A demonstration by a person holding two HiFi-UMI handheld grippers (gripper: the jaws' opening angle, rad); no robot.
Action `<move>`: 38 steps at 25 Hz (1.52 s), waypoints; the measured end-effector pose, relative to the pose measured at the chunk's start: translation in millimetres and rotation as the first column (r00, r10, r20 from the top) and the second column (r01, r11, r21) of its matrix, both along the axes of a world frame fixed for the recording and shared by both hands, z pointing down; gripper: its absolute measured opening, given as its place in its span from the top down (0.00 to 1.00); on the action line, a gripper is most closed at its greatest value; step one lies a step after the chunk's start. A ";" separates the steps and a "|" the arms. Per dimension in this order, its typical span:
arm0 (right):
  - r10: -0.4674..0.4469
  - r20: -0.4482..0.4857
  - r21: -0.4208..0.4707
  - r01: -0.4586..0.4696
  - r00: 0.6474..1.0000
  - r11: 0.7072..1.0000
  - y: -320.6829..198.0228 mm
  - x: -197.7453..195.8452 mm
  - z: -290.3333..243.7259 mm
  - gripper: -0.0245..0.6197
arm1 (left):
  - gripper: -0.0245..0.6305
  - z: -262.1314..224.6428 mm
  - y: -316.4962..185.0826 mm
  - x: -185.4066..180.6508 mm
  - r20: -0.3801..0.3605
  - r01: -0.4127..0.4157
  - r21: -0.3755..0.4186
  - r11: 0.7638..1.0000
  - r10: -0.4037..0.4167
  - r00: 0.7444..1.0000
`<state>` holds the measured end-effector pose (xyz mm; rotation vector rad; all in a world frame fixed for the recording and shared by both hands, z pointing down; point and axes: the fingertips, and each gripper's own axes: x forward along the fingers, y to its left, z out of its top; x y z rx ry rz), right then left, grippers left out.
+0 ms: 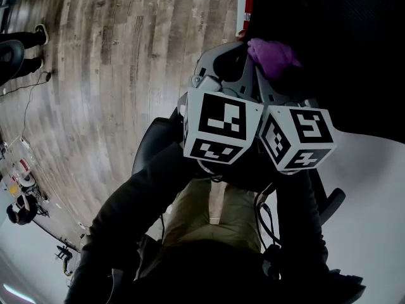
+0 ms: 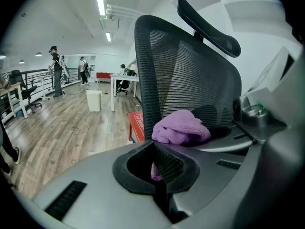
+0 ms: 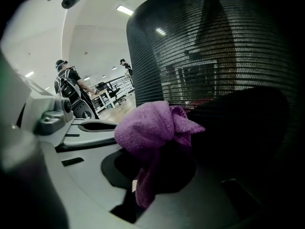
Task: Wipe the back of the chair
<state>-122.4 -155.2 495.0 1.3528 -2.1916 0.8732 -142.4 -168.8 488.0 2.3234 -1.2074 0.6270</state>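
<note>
The chair's black mesh back (image 2: 190, 80) rises right in front of me with its headrest (image 2: 209, 25) on top; it fills the right gripper view (image 3: 214, 56) and is dark at the upper right of the head view (image 1: 329, 43). My right gripper (image 3: 147, 175) is shut on a bunched purple cloth (image 3: 147, 128), which is pressed against the mesh. That cloth (image 2: 181, 128) shows just beyond my left gripper (image 2: 159, 163), whose jaws are shut on the near edge of the mesh back. In the head view both grippers sit side by side, with the cloth (image 1: 272, 56) above them.
A red sign (image 2: 137, 125) stands on the wooden floor behind the chair. Farther off are a white bin (image 2: 94, 100), a white desk (image 2: 125, 80) and people (image 2: 57, 70) by a railing. Someone's shoes (image 1: 25, 43) show at the far left.
</note>
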 end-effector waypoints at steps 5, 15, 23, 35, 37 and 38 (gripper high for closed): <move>0.004 0.032 -0.006 -0.004 0.999 1.000 0.6 -4.2 -0.1 0.88 | 0.95 -0.4 0.7 -3.2 0.068 -0.035 -0.006 0.999 0.035 0.997; -0.031 0.082 -0.018 0.032 0.996 0.999 -6.5 -38.8 -11.6 0.88 | 0.95 -12.7 -8.3 -36.2 0.103 -0.033 -0.019 0.999 0.035 0.994; -0.024 0.072 0.011 0.023 0.997 1.000 -1.5 -39.7 0.2 0.88 | 0.95 2.1 -4.1 -36.1 0.085 -0.063 -0.042 0.997 0.066 0.994; -0.008 0.094 -0.051 0.012 0.996 0.999 5.3 -43.7 22.1 0.88 | 0.95 29.3 0.7 -38.6 0.052 -0.076 -0.213 0.974 0.089 0.995; -0.004 0.097 -0.063 0.010 0.995 0.998 6.8 -42.8 24.3 0.88 | 0.95 31.9 2.2 -37.6 0.049 -0.077 -0.233 0.969 0.091 0.995; -0.005 0.095 -0.065 0.011 0.996 0.998 7.1 -42.4 24.3 0.88 | 0.95 31.8 2.5 -37.2 0.050 -0.077 -0.234 0.969 0.091 0.995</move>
